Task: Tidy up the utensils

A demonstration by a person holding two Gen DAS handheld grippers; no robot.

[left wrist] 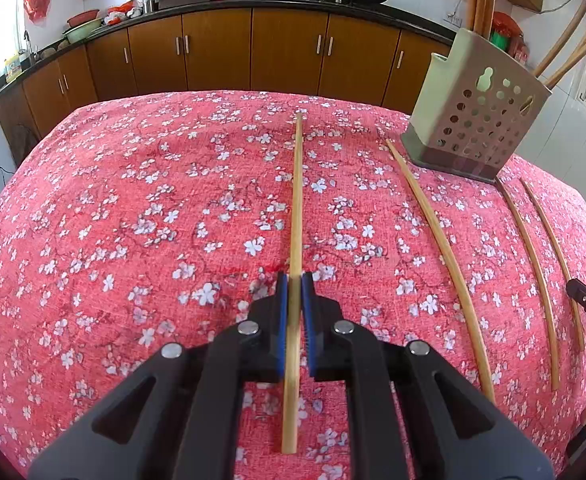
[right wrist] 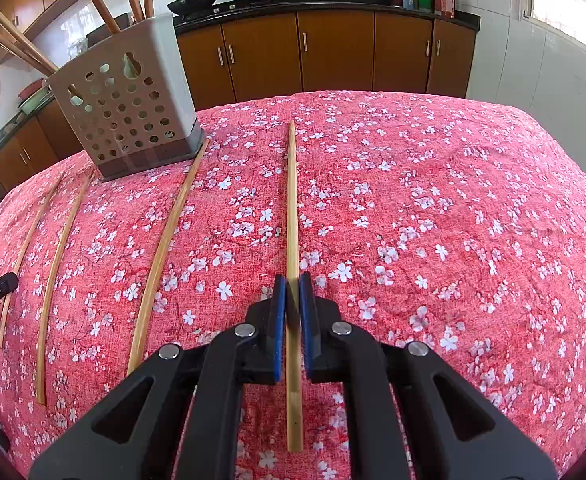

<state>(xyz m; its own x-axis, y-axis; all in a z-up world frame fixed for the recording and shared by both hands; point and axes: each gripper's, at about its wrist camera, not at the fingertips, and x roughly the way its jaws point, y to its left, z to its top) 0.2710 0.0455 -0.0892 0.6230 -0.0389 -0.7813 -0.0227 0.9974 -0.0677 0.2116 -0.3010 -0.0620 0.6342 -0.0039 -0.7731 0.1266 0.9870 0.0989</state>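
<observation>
Two chopsticks being clamped: left gripper (left wrist: 295, 280) jaws gripping left chopstick (left wrist: 297, 184), right gripper (right wrist: 292, 282) gripping right chopstick (right wrist: 292, 200). Next: lifting both into holder (right wrist: 133, 100), far side of table (right wrist: 453, 200).

— Where's the room on the counter (left wrist: 133, 208)?
— Its left half, under the red flowered cloth, lies bare and open to the far edge.
— And the right?
— The perforated grey plastic holder (left wrist: 473, 120) stands far right; three loose bamboo chopsticks (left wrist: 437, 232) lie spaced before it.
</observation>
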